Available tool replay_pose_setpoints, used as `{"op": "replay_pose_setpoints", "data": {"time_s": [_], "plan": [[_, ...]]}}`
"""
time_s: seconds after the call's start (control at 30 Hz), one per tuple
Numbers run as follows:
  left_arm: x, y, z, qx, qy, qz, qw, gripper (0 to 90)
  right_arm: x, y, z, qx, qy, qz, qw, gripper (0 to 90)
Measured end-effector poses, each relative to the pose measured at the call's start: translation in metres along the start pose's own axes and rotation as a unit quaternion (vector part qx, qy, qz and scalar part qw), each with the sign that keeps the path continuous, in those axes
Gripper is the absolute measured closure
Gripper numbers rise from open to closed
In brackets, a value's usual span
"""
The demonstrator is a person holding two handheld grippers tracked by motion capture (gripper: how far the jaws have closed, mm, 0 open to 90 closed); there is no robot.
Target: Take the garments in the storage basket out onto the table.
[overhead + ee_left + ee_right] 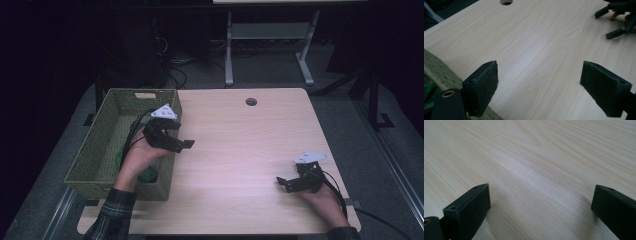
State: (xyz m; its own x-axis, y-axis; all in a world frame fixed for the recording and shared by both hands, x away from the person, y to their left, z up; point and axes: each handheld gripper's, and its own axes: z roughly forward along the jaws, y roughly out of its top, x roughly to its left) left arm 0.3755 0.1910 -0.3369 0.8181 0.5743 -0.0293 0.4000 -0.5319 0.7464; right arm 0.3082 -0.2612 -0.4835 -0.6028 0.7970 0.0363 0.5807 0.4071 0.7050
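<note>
My left gripper (186, 138) hangs over the right wall of a green woven basket (116, 97) at the table's left, jaws wide apart and empty. In the left gripper view its jaws (539, 86) frame bare wood, with the basket's rim (436, 67) at lower left. Something green (148, 174) lies inside the basket, partly hidden by my left hand. My right gripper (283, 183) rests low near the table's front right, open, nothing between its fingers. Its own view has the jaws (540, 210) spread over bare tabletop. The right gripper (615, 22) also appears far off in the left gripper view.
The light wooden table (240, 150) has a round cable hole (251, 102) near its far edge. Behind it stands a white desk frame (270, 40) on a grey floor, with cables at the back left.
</note>
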Motion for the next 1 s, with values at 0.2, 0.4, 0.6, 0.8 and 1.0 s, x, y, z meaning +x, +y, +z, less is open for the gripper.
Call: {"op": "replay_pose_setpoints", "data": {"time_s": [0.2, 0.4, 0.6, 0.8, 1.0], "plan": [[0.015, -0.001, -0.004, -0.004, 0.007, -0.003, 1.0, 15.2, 0.0, 0.0, 0.0, 0.001, 0.001, 0.0, 1.0, 1.9], [0.027, -0.009, -0.012, 0.005, 0.029, -0.004, 0.9995, 16.6, -0.001, 0.0, 0.0, 0.0, -0.002, 0.002, 1.0, 1.9], [0.043, -0.022, -0.021, 0.01, 0.053, -0.027, 0.9982, 19.7, 0.0, 0.0, 0.0, 0.0, -0.003, 0.004, 1.0, 1.9], [0.058, -0.034, -0.034, 0.009, 0.081, -0.044, 0.9957, 24.8, -0.001, 0.0, 0.0, 0.0, -0.003, 0.003, 1.0, 1.9], [0.07, -0.048, -0.039, 0.018, 0.105, -0.059, 0.9926, 30.1, 0.0, 0.0, 0.0, 0.0, -0.002, 0.004, 1.0, 1.9]]}}
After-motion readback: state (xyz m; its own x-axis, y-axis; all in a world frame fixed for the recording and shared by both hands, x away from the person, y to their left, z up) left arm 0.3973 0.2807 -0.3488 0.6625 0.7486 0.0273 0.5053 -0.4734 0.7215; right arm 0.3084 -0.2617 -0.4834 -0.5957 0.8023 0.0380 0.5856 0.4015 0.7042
